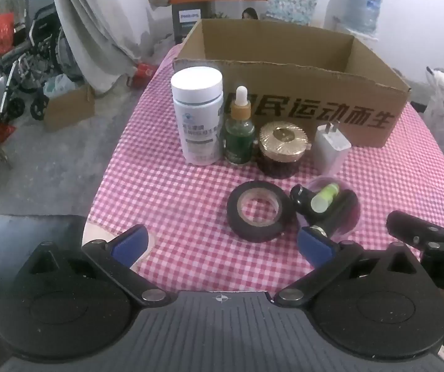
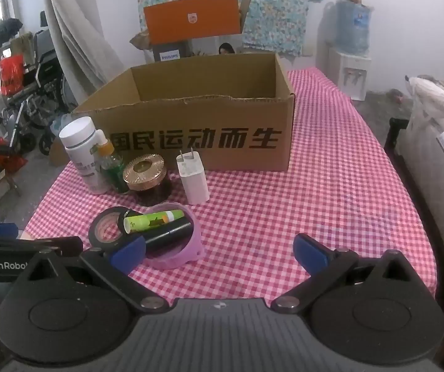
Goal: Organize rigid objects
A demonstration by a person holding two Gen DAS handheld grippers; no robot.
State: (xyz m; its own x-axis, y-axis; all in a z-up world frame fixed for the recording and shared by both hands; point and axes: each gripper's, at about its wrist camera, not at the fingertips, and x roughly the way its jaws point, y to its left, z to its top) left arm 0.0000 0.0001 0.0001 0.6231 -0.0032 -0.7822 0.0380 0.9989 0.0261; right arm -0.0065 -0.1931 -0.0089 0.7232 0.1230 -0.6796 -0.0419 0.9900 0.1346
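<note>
An open cardboard box (image 1: 315,102) (image 2: 209,136) stands at the back of the checked table. In front of it stand a white bottle (image 1: 197,114) (image 2: 81,152), a green dropper bottle (image 1: 240,130) (image 2: 112,167), a gold-lidded jar (image 1: 281,148) (image 2: 147,175) and a white charger (image 1: 330,148) (image 2: 192,178). Nearer lie a black tape roll (image 1: 259,210) (image 2: 107,228) and a pink heart-shaped tray (image 2: 184,248) holding a green tube (image 1: 324,198) (image 2: 153,220) and a black tube (image 2: 167,234). My left gripper (image 1: 222,245) is open, short of the tape. My right gripper (image 2: 219,252) is open, its left finger beside the tray.
The table (image 2: 330,201) wears a red-and-white checked cloth, with bare cloth to the right of the box. A wheelchair (image 1: 33,62) and a small carton (image 1: 67,108) stand on the floor at left. A water dispenser (image 2: 350,46) stands at the back right, and bedding (image 2: 439,142) lies at the right.
</note>
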